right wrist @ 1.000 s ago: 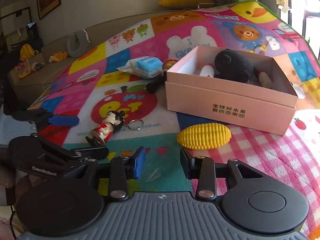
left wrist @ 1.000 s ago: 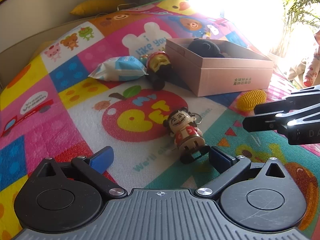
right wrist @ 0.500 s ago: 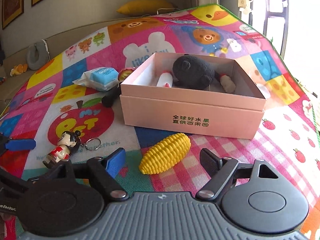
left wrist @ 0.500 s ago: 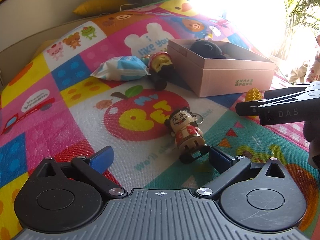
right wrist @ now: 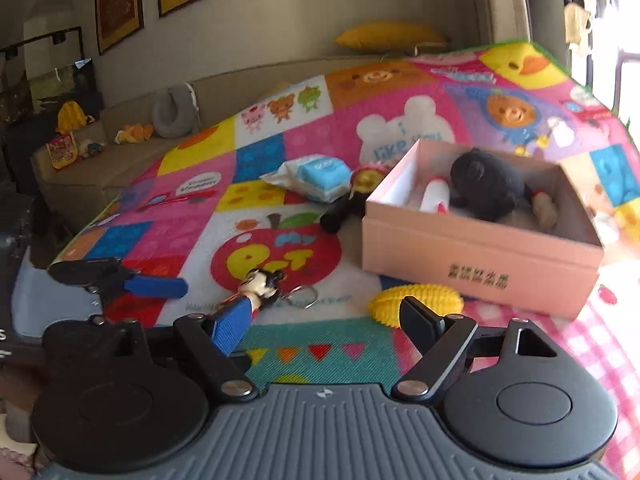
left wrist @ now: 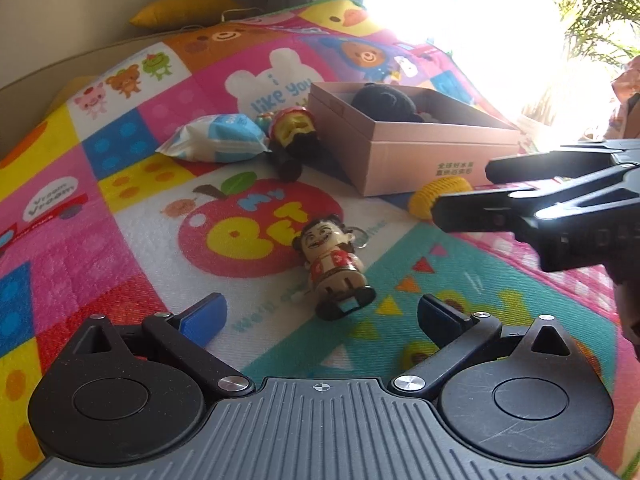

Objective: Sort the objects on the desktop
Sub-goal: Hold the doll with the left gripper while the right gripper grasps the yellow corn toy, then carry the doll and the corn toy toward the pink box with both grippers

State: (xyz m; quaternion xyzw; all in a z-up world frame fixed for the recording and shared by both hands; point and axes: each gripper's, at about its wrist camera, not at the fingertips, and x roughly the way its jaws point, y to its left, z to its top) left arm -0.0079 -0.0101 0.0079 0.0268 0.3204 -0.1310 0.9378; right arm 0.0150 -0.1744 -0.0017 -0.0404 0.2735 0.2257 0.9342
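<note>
A small doll keychain (left wrist: 334, 262) lies on the colourful mat just ahead of my open left gripper (left wrist: 320, 314); its feet sit between the fingertips. It also shows in the right wrist view (right wrist: 262, 286). A yellow corn toy (right wrist: 416, 304) lies in front of the pink box (right wrist: 476, 256), right of my open, empty right gripper (right wrist: 324, 320). The corn toy also shows in the left wrist view (left wrist: 438, 196), partly hidden by the right gripper (left wrist: 472, 190). The box (left wrist: 416, 152) holds a black plush (right wrist: 486, 184) and a white bottle (right wrist: 434, 196).
A blue-white wipes pack (left wrist: 214, 142) and a red-yellow figure with a black base (left wrist: 292, 140) lie left of the box. A yellow cushion (right wrist: 390, 36) sits at the mat's far end. A sofa with clutter (right wrist: 80, 148) stands at the left.
My right gripper has swung left, so the corn toy now lies at its right fingertip instead of between the fingers. My left gripper has shifted slightly; the doll stays put.
</note>
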